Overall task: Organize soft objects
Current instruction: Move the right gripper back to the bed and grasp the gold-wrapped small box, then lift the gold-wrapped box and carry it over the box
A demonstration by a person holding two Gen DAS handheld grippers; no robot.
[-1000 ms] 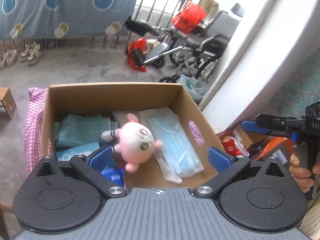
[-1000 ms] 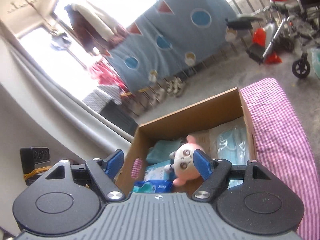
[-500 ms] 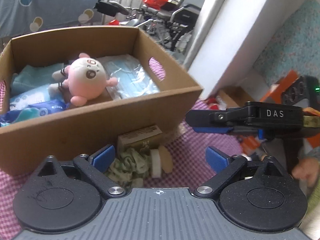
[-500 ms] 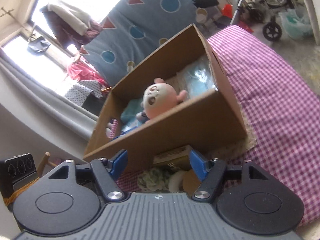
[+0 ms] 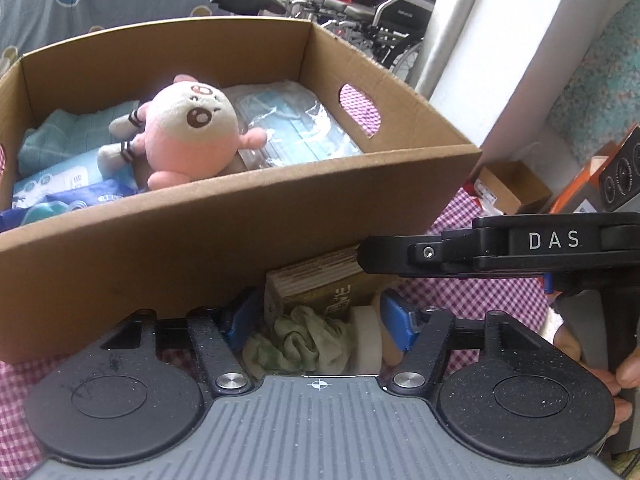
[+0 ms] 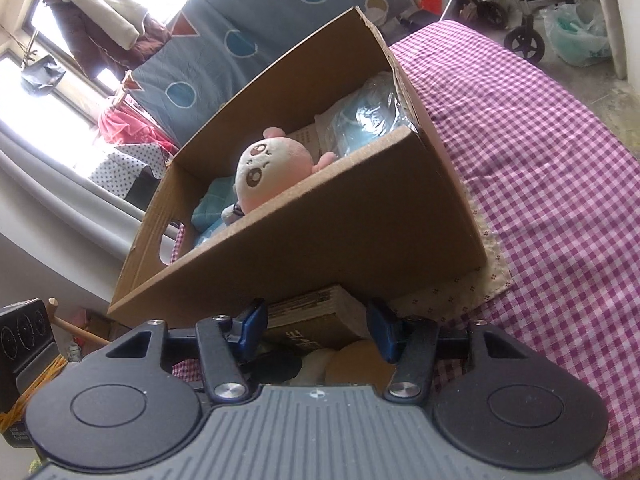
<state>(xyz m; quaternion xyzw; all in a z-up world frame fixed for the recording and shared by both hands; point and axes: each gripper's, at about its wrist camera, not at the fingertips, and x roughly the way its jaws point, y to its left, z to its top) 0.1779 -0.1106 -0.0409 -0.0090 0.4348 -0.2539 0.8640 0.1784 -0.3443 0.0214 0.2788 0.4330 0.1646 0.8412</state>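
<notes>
Cardboard box [image 5: 224,248] on the gingham table [image 6: 560,160] already holds the pink plush [image 5: 188,136], masks and towel. Left gripper [image 5: 316,320] closes around the green cloth [image 5: 300,340]; right gripper [image 6: 316,330] narrows over neighbouring leftovers.

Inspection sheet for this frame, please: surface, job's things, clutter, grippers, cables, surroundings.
Surface: pink checked tablecloth.
Job's things: cardboard box holds pink plush toy, bagged face masks, teal cloth, blue packets. In front of it: green rag, white pad, small brown carton.
Clutter: nothing seen.
Grippers: left gripper closing around the rag and pad; right gripper closing around the carton end.
Cables: nothing seen.
Surroundings: wheelchair, dotted blue cloth.
</notes>
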